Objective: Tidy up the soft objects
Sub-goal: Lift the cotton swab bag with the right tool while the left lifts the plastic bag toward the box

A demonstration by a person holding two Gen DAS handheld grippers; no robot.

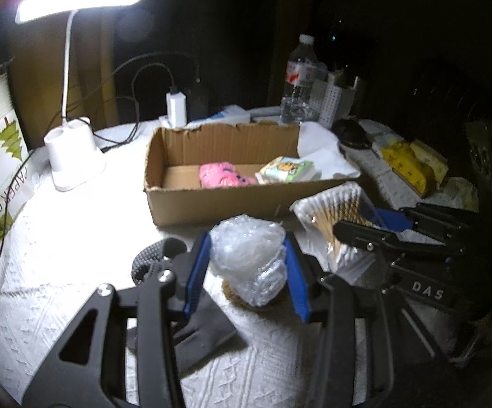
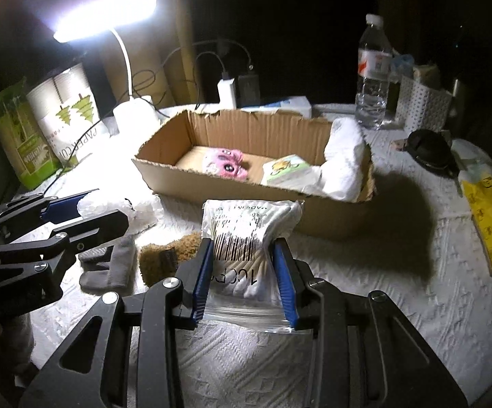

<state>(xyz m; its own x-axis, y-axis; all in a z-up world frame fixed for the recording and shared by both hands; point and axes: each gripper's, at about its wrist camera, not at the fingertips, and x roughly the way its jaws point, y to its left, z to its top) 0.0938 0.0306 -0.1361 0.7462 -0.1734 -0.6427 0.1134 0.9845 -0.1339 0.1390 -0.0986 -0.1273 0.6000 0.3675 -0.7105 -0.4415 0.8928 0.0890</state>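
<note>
— Grippers at work over a woven white tablecloth (image 2: 365,306): what does each hold?

— The left gripper (image 1: 246,265) clamps a crinkly wad of bubble wrap (image 1: 246,258); the right gripper (image 2: 242,272) pinches a clear zip bag of cotton swabs (image 2: 246,238), both just before the box.

— And that box?

— A torn corrugated cardboard box (image 2: 331,217) holds a fuzzy pink plush (image 2: 225,165), a tissue packet (image 2: 290,170) and a folded white towel (image 2: 344,159).

Soft things, boxed and loose
Pink plush (image 2: 225,165), tissue pack (image 2: 288,169) and white towel (image 2: 344,159) lie in the cardboard box (image 2: 246,197), frame centre; bubble wrap (image 1: 247,258) and cotton-swab bag (image 2: 246,238) sit lower centre.
</note>
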